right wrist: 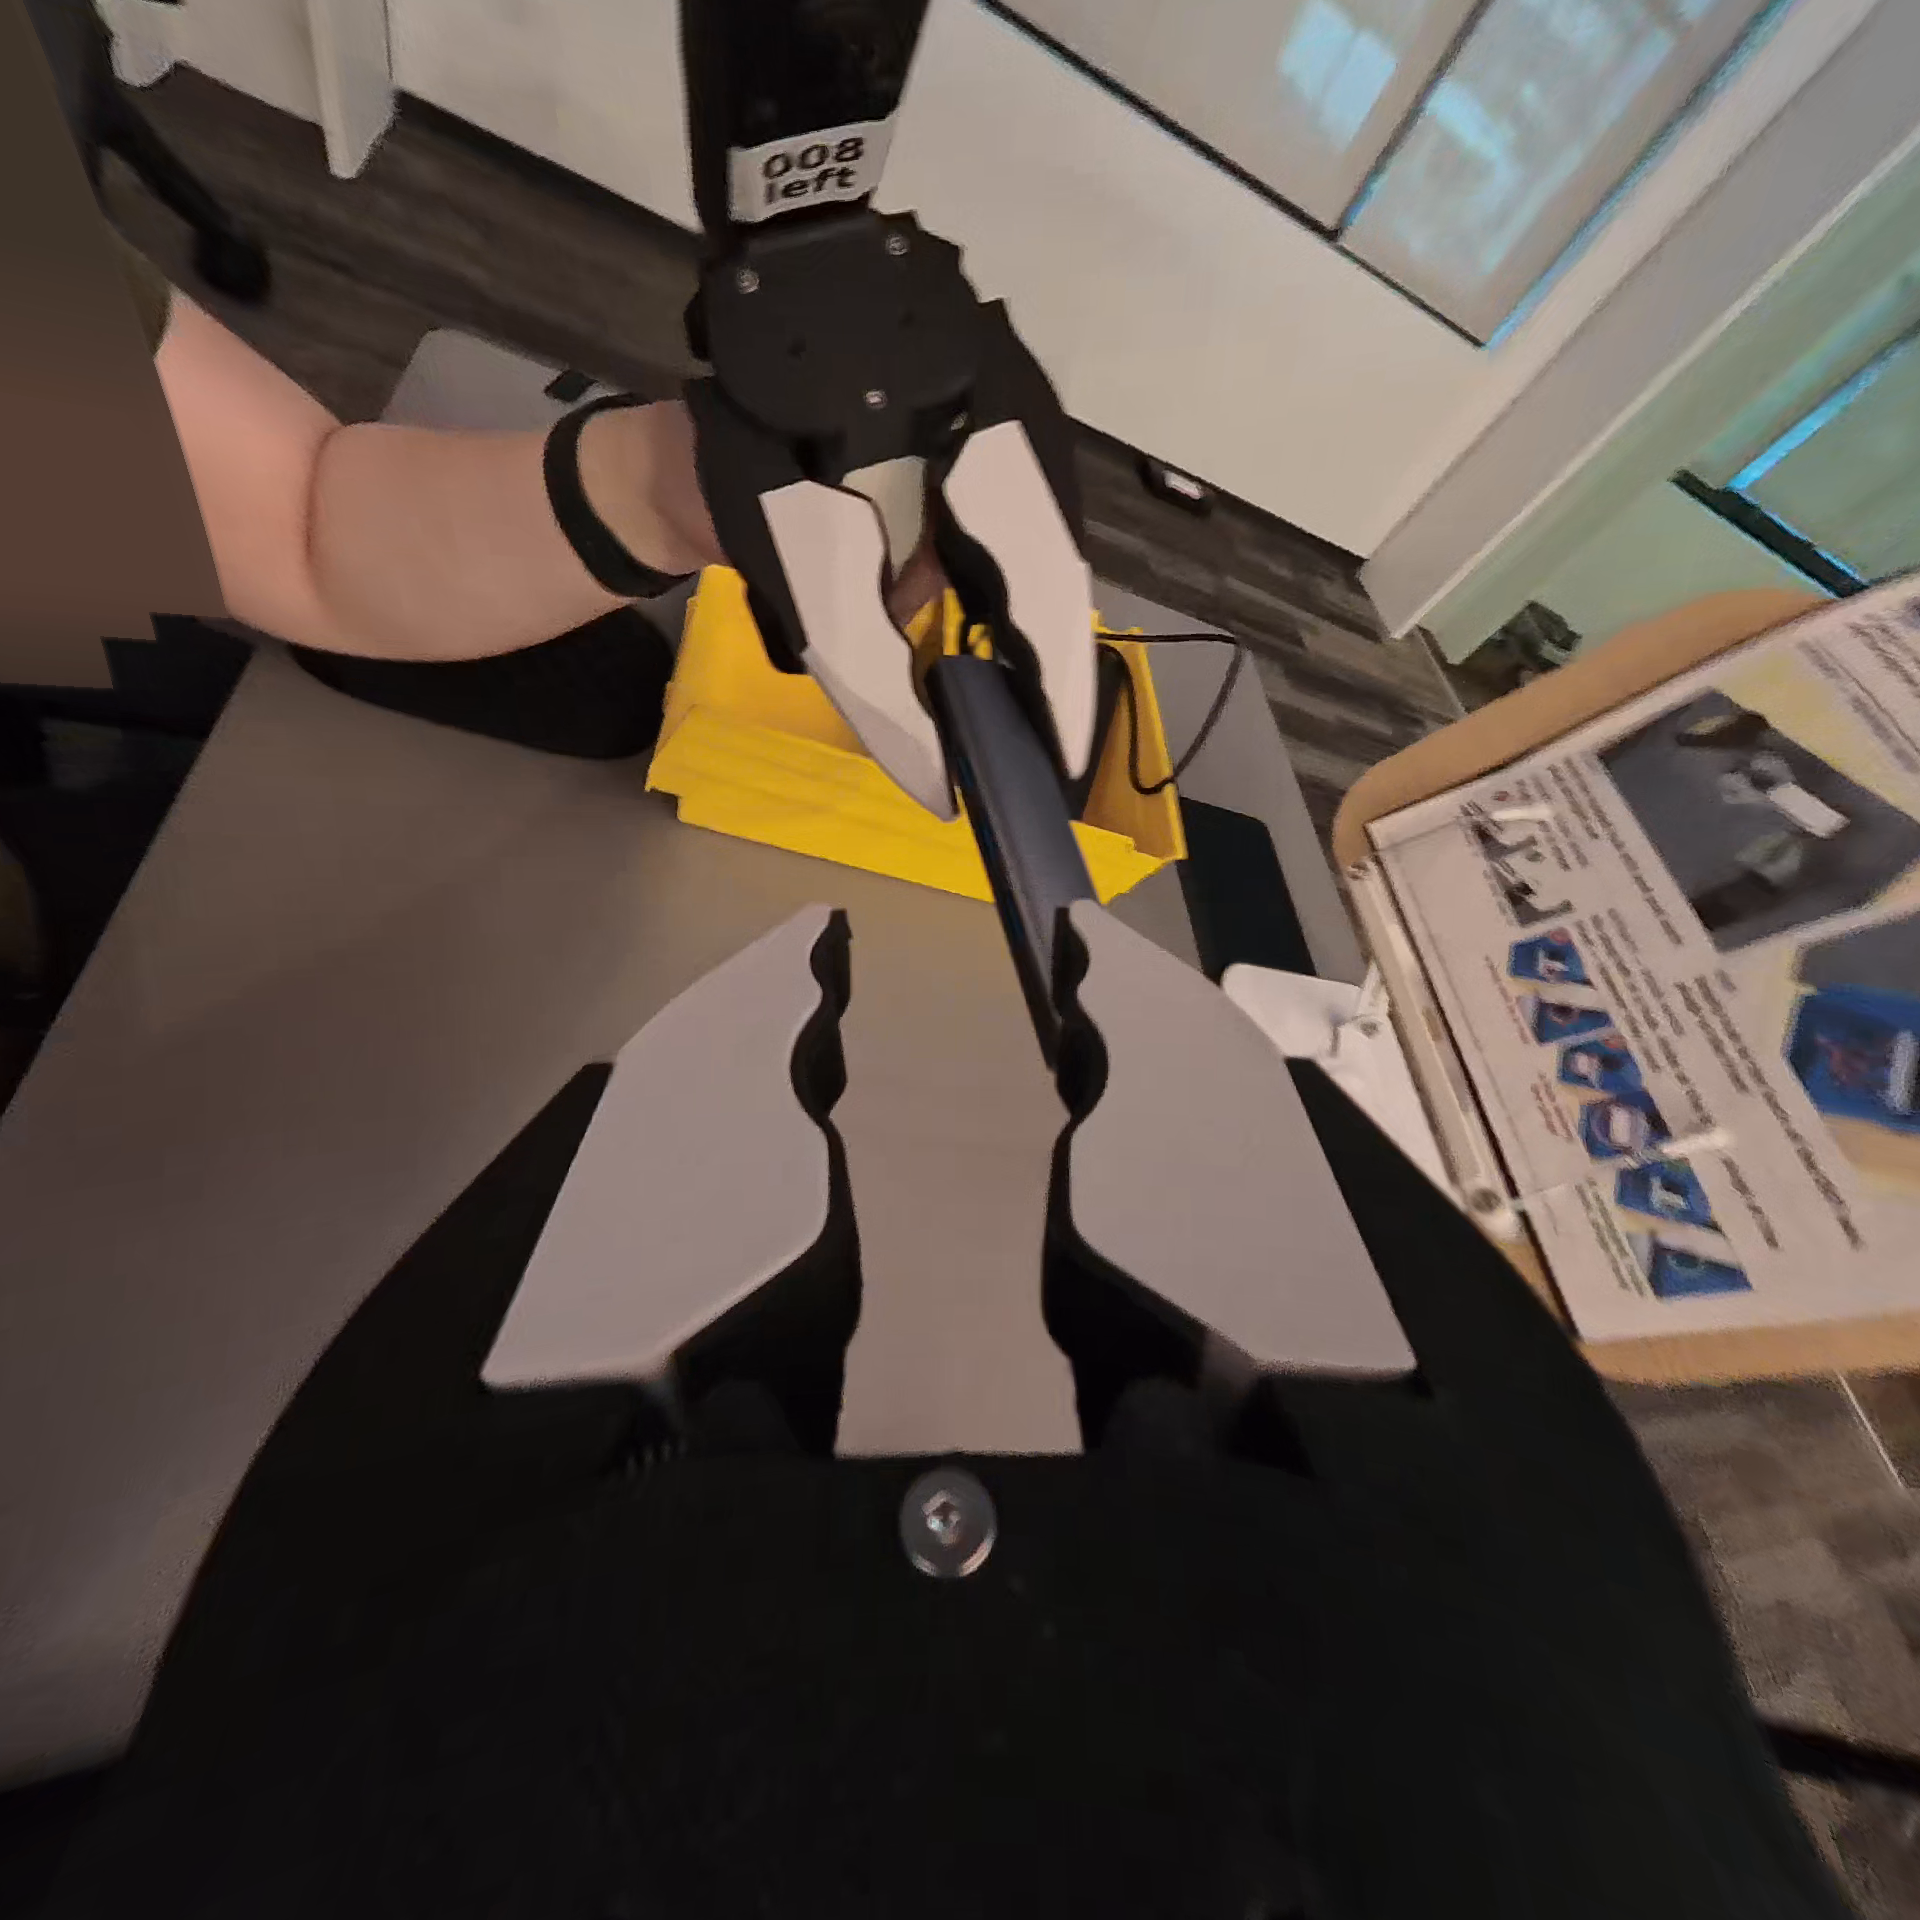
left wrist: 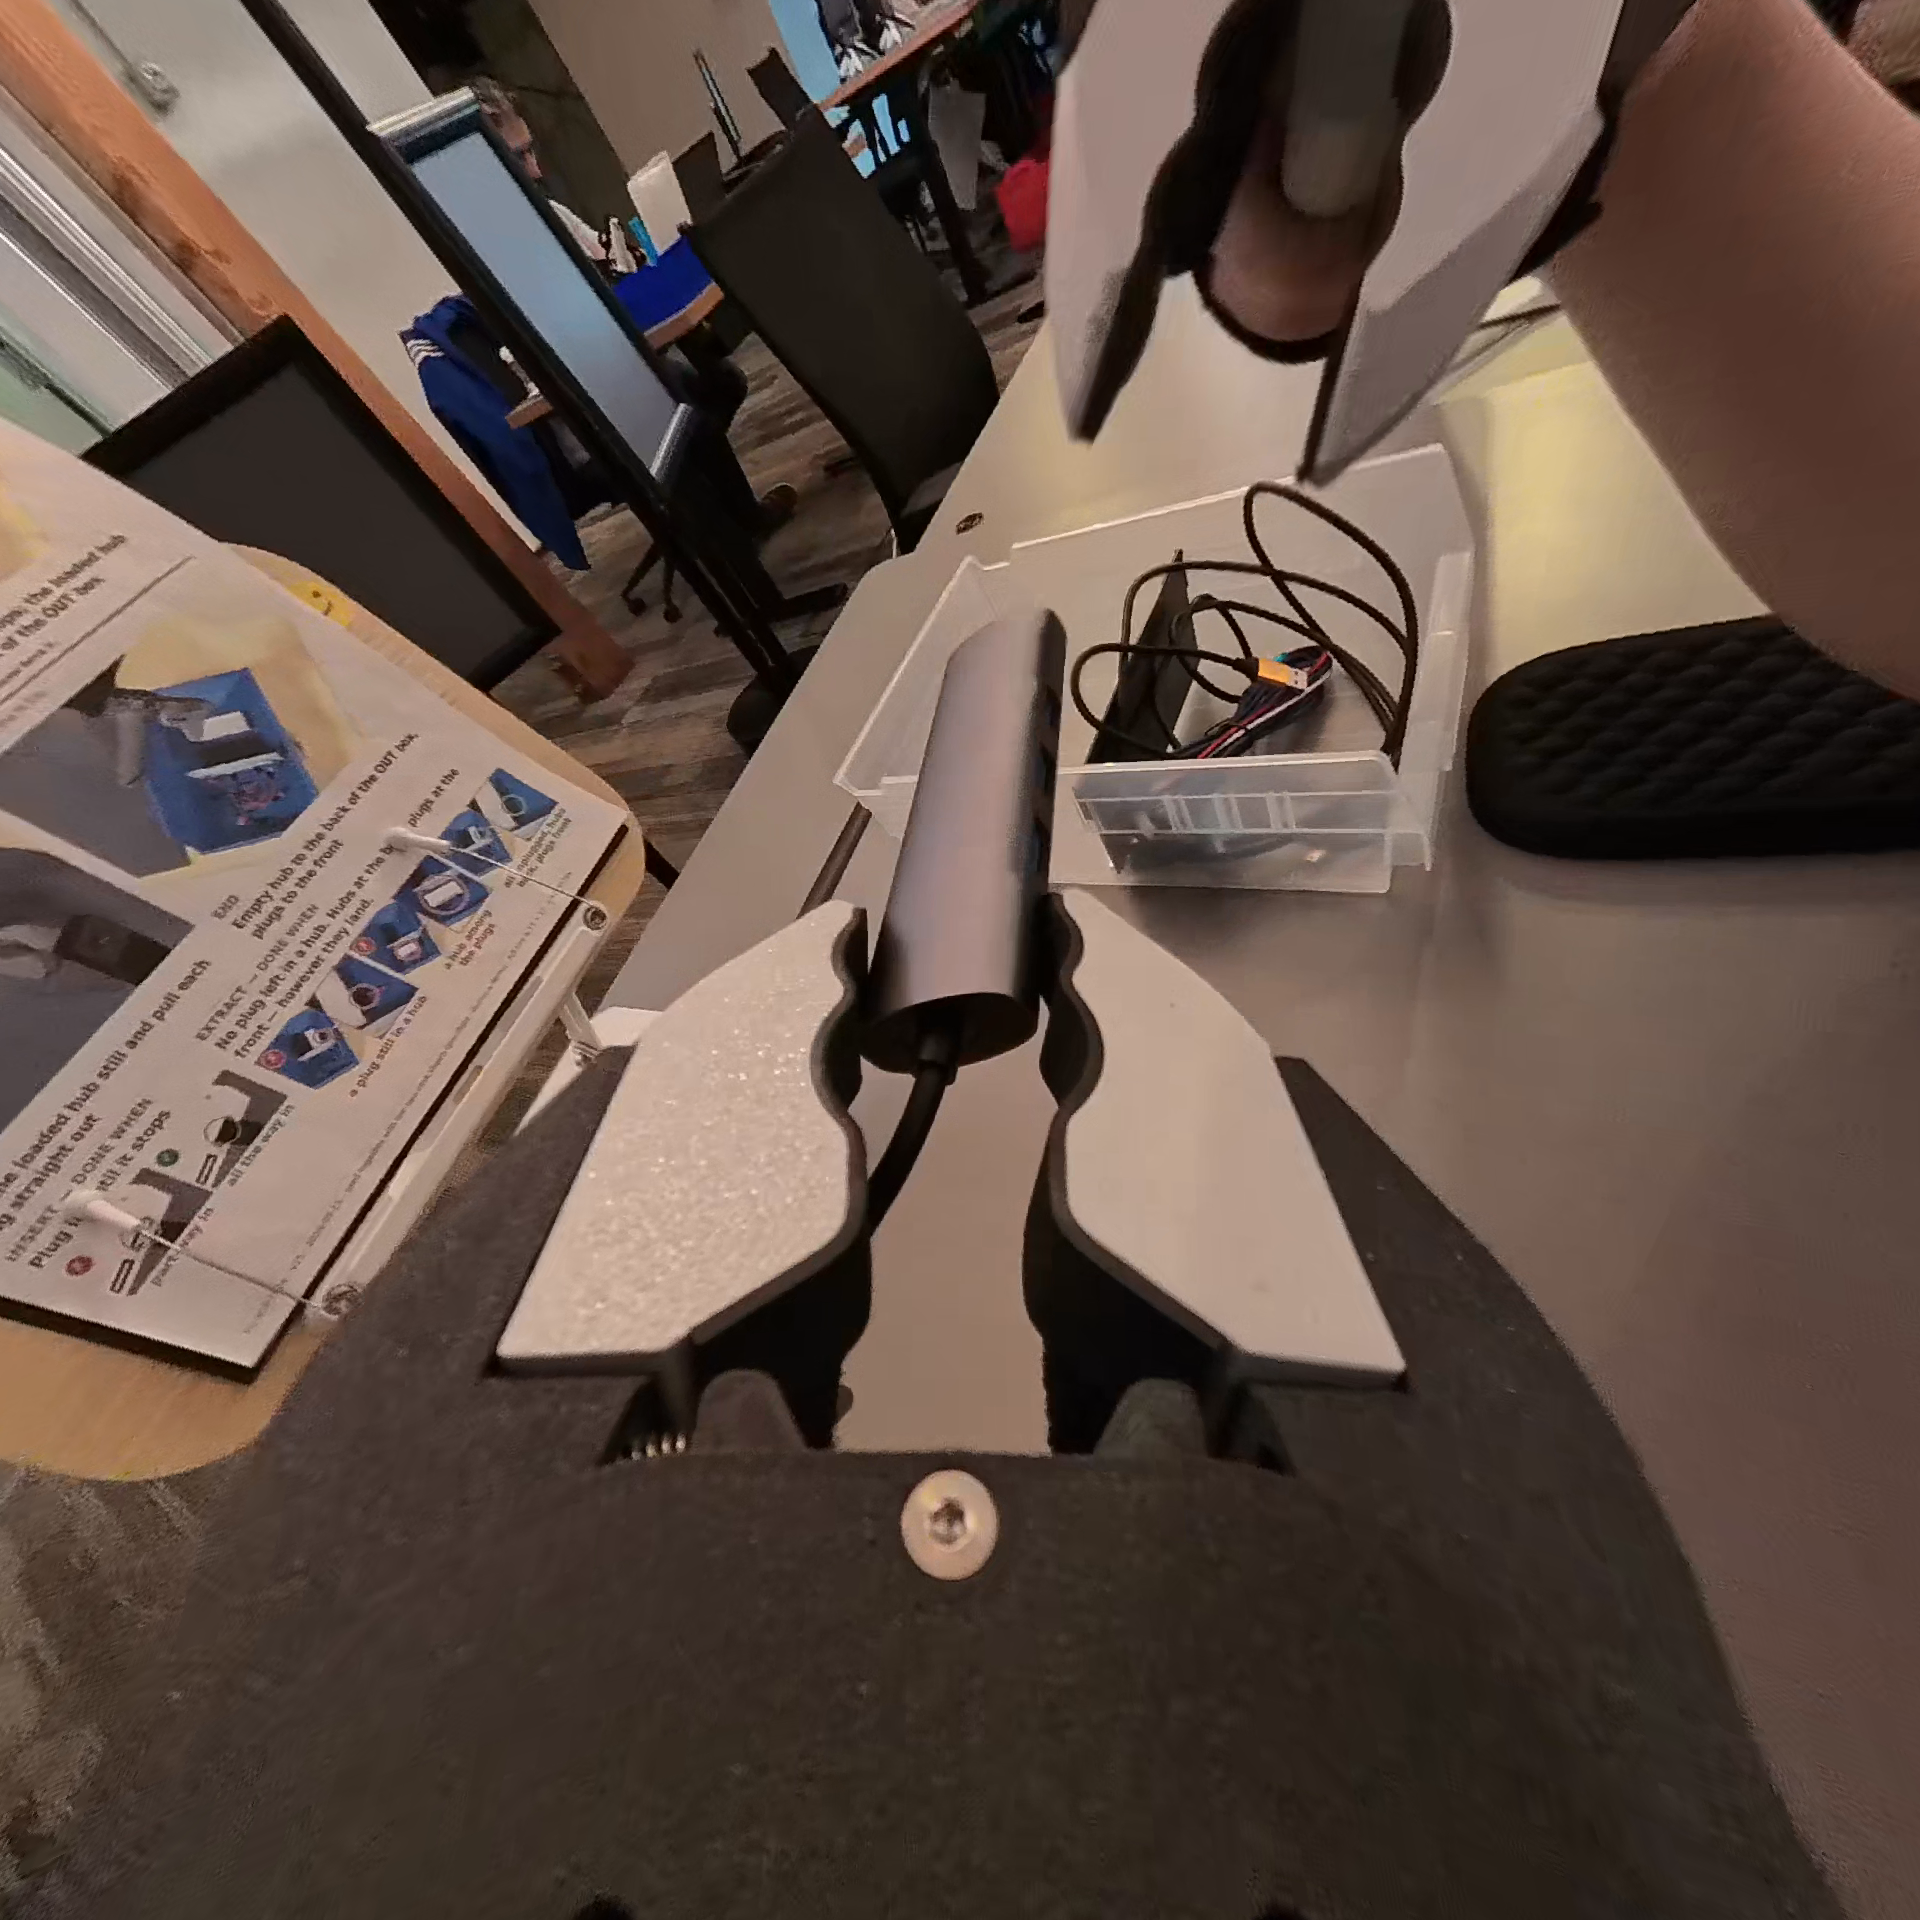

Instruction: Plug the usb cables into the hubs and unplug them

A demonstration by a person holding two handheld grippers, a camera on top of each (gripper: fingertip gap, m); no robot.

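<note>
My left gripper (left wrist: 956,935) is shut on the near end of a dark grey USB hub (left wrist: 982,810) and holds it above the grey table (left wrist: 1558,1143), pointing forward. The hub's own black cable (left wrist: 914,1122) trails back between my fingers. A clear bin (left wrist: 1226,821) beyond it holds coiled black USB cables (left wrist: 1340,582) and an orange plug (left wrist: 1283,675). My right gripper (left wrist: 1200,452) is open and empty above the bin. In the right wrist view my right gripper (right wrist: 956,935) is open, the hub (right wrist: 1013,821) reaches its right finger, and the left gripper (right wrist: 1008,784) grips it.
An instruction sheet (left wrist: 260,935) on a wooden board lies left of the table; it also shows in the right wrist view (right wrist: 1662,987). A black padded wrist rest (left wrist: 1683,738) sits right of the clear bin. A yellow bin (right wrist: 790,790) stands behind the left gripper. Office chairs and desks are beyond.
</note>
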